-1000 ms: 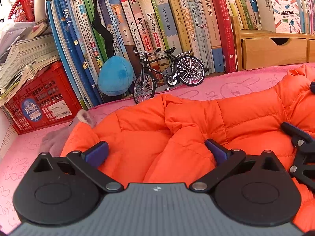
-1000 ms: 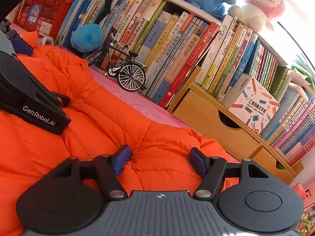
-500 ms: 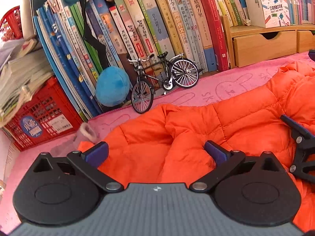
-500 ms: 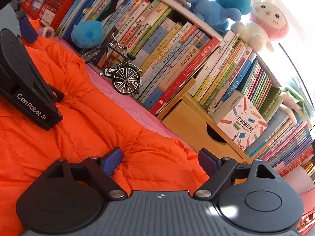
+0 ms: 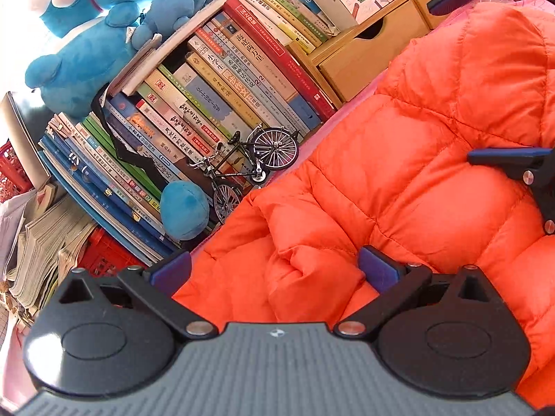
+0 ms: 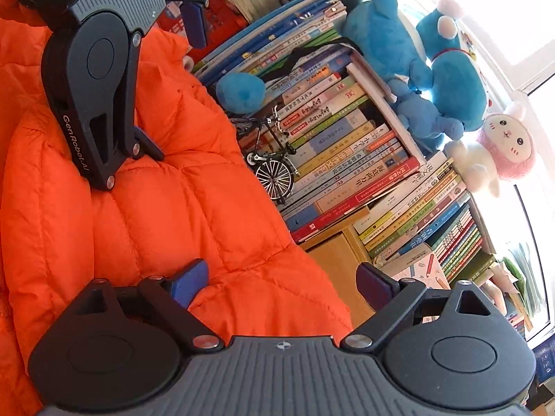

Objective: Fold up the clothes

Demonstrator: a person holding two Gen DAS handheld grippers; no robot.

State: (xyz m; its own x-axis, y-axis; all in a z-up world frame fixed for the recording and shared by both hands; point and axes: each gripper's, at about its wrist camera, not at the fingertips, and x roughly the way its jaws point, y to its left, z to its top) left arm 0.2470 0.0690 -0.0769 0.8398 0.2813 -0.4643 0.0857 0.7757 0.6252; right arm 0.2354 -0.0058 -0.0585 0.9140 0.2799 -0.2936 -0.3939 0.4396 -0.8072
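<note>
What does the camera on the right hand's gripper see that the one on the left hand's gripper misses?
Only the right wrist view shows the pink and white plush toy by the bright window, and the left gripper's body from outside.

Only the left wrist view shows the red crate under a stack of papers.

Both show the orange jacket, the toy bicycle, the row of books and the blue plush toys. The left gripper is open; the right gripper's jaws are opening, jacket fabric lying between them.
</note>
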